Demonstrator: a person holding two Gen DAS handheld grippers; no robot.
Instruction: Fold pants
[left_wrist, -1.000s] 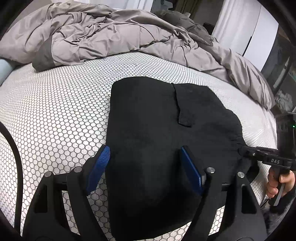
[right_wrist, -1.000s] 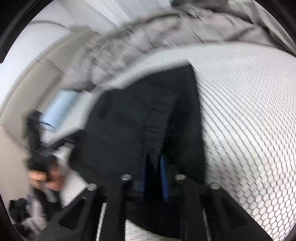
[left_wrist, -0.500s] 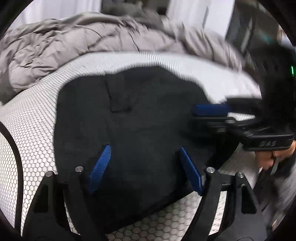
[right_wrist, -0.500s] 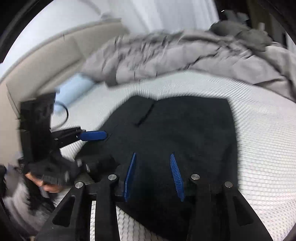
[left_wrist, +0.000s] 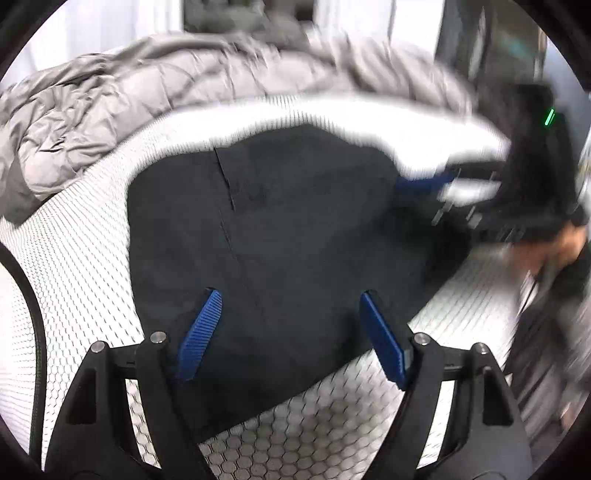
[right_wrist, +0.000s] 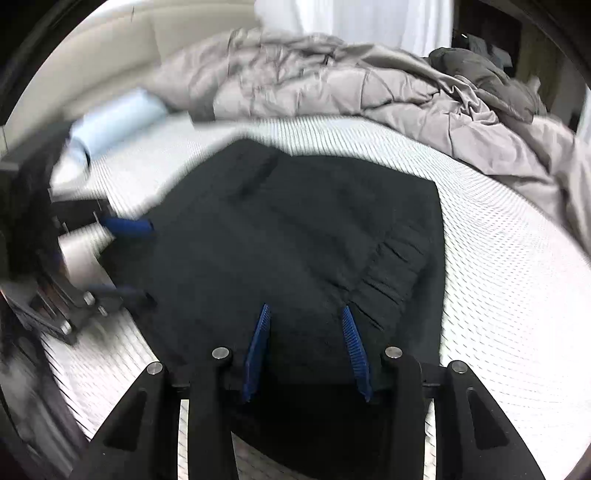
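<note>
Left gripper (left_wrist: 290, 328) is hovering with jaws wide apart and nothing clamped; the black pants (left_wrist: 280, 236) are showing through the gap between the blue pads (left_wrist: 199, 334), lying flat beneath them, not pinched. Right gripper (right_wrist: 306, 350) is releasing: its jaws are opening at this moment, the gap narrower than the left's, no fabric between the pads (right_wrist: 352, 347), only cloth lying below.

Why, as a judgement: both tools are hanging over the near edge of the bundle, angled down, which reads like letting go after laying a fold and backing off so the cloth isn't dragged. Each tool is also showing at the side of the other's view, so they are flanking the bundle from opposite sides.

The pants are sitting on the honeycomb-patterned mattress cover (left_wrist: 74, 266), directly ahead of and under both sets of jaws, already in a compact, roughly rectangular stack. In the right wrist view a gathered elastic waistband (right_wrist: 395, 266) is lying just beyond the right pad, and a pocket slit (right_wrist: 258, 173) is further ahead. In the left wrist view a seam and pocket flap (left_wrist: 229, 184) are running away from the left pad. The surface is looking mostly smooth, edges a bit rounded. A crumpled grey duvet (right_wrist: 332, 81) is piled well beyond the jaws, clear of the pants.

A hand (left_wrist: 565, 243) is gripping the right tool's handle; motion blur is hiding detail there.
</note>
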